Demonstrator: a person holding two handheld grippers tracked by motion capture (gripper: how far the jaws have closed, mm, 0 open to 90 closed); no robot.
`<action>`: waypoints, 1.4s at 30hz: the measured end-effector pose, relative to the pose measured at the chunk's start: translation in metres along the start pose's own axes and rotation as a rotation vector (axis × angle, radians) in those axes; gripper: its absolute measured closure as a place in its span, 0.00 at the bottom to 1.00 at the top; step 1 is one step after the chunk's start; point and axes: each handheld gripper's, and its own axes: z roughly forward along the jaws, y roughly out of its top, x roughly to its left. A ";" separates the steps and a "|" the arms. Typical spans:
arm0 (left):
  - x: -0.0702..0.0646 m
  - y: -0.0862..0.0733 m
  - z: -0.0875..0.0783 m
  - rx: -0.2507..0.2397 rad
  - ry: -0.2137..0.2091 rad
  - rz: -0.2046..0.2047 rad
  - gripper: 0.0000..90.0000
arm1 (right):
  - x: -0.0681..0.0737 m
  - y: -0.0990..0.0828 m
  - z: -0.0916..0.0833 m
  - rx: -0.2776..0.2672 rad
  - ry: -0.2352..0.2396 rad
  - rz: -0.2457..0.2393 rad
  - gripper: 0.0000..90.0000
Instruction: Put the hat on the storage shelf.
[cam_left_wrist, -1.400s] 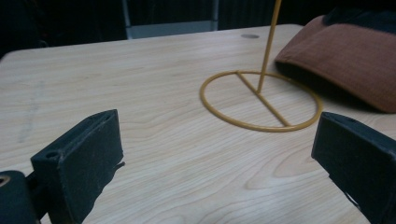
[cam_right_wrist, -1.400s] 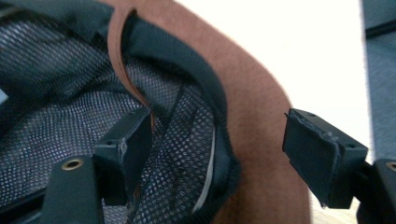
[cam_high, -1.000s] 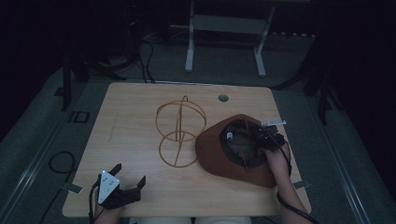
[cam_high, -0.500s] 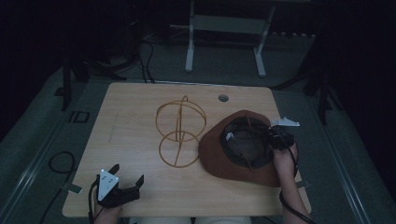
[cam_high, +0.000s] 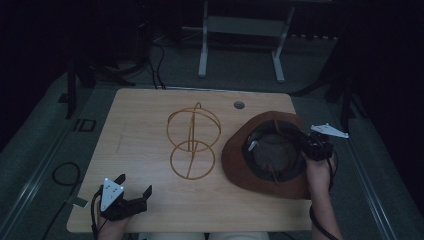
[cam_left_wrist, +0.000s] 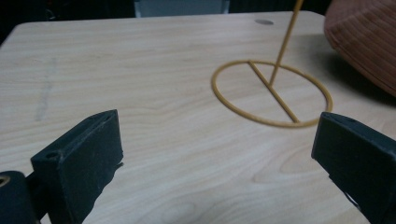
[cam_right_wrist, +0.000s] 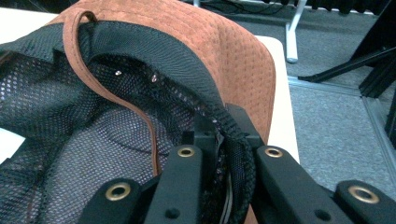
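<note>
Right claw (cam_high: 306, 148) has just clamped shut on the brown hat's (cam_high: 250, 170) rim, right-center of frame, lifting it off the tabletop (cam_high: 145, 115); a second ago hat lay flat. Left claw (cam_high: 134, 192) open, lower left, unmoved.

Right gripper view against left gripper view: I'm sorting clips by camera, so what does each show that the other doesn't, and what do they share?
The right gripper view alone shows the right gripper shut on the hat's black mesh lining and a brown chin cord. The left gripper view alone shows the open left gripper over bare wood and the wire stand's ring base. Shared: the brown hat and the table.
</note>
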 end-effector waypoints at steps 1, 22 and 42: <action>0.000 0.004 -0.002 -0.006 -0.010 -0.009 0.03 | 0.000 0.001 -0.002 -0.004 0.003 0.001 0.94; -0.062 0.120 0.015 -0.111 -0.147 0.185 0.03 | 0.008 0.008 -0.022 -0.077 0.031 0.011 0.94; -0.156 0.181 0.071 -0.134 -0.372 0.299 0.05 | 0.005 0.006 -0.036 -0.098 0.052 0.024 0.94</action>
